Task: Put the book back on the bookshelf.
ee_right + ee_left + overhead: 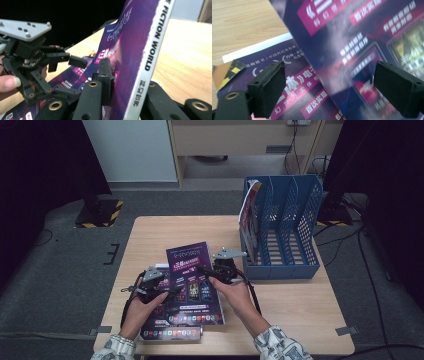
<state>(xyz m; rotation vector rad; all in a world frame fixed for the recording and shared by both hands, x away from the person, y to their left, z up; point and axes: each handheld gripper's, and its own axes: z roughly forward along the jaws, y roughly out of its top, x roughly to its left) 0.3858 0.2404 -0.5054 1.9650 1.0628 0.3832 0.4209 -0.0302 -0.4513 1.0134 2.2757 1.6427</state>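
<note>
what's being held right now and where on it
The right gripper is shut on the top purple glossy magazine, at its spine edge. The left gripper is open, holding nothing.

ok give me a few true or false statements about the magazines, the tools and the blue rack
1. The right tool is clamped on the spine edge of a purple magazine. True.
2. The left tool is shut on that magazine. False: its jaws stand open, pads apart.
3. A second magazine lies flat on the table beneath the lifted one. True.
4. The blue file rack stands empty. False: a magazine already stands in its leftmost slot.
5. The rack sits at the table's left edge. False: it is on the right side in the high view.
</note>
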